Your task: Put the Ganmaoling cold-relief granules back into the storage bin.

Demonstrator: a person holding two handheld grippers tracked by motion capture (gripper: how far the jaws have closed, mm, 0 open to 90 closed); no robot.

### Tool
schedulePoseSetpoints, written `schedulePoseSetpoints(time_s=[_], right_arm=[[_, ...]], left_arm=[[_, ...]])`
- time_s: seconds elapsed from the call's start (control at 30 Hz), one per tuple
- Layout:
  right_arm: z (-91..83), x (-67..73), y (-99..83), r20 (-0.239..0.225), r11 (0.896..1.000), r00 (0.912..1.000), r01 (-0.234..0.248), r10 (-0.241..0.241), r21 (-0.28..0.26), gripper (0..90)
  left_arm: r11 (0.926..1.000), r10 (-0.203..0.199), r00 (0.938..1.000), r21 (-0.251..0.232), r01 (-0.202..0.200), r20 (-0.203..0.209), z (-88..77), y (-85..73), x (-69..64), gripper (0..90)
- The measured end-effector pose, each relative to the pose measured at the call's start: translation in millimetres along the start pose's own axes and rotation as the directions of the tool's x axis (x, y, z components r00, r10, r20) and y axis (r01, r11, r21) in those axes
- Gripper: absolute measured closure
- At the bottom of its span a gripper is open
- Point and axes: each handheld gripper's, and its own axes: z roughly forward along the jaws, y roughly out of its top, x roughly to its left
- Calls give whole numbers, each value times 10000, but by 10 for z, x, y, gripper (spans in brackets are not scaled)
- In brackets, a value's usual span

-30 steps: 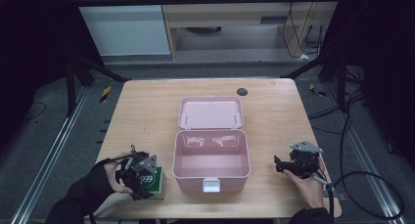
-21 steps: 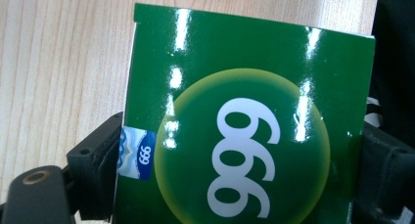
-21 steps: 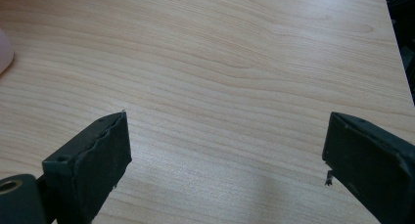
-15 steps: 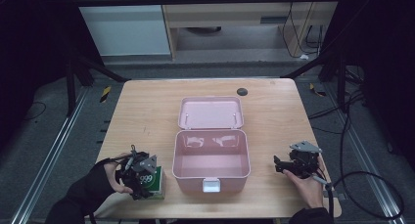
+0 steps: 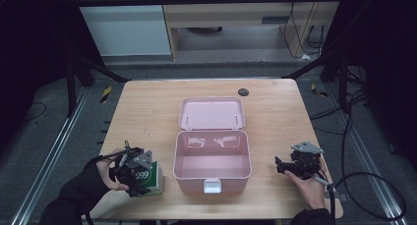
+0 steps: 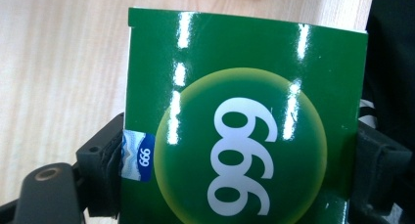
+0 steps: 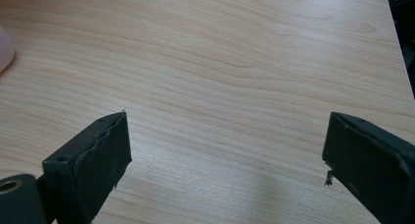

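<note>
L gripper [image 5: 139, 175] at the near-left table [image 5: 147, 112] edge, jaws have just been closing & now sit against both sides of the green box [image 6: 244, 116]. In the left gripper view the box fills the gap, pads touching each side, so it's clamped. Box rests on the table just left of the pink case [image 5: 211, 161], near but apart. R gripper [image 5: 287, 167] near-right, jaws wide apart w/ nothing between, bare wood under them. Farther back the case lid [image 5: 211, 113] lies flat & open. Step, I'd say: grasp of the box, prob. bound for the case. Next calls for a lift clear of the case wall, then across & down inside.
</note>
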Motion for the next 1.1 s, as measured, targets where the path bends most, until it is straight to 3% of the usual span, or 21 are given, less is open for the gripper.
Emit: schedulePoseSetpoints(time_s=[0.53,1.1], right_arm=[[1,4,-2,-29,10000,10000,14,-14,34,43],[8,9,-2,-42,10000,10000,-6,6,43,43]], left_arm=[[9965,-516,9979,-678,490,-381,-355,64,76,140],[9917,-458,9976,-1221,392,-519,-703,212,114,140]])
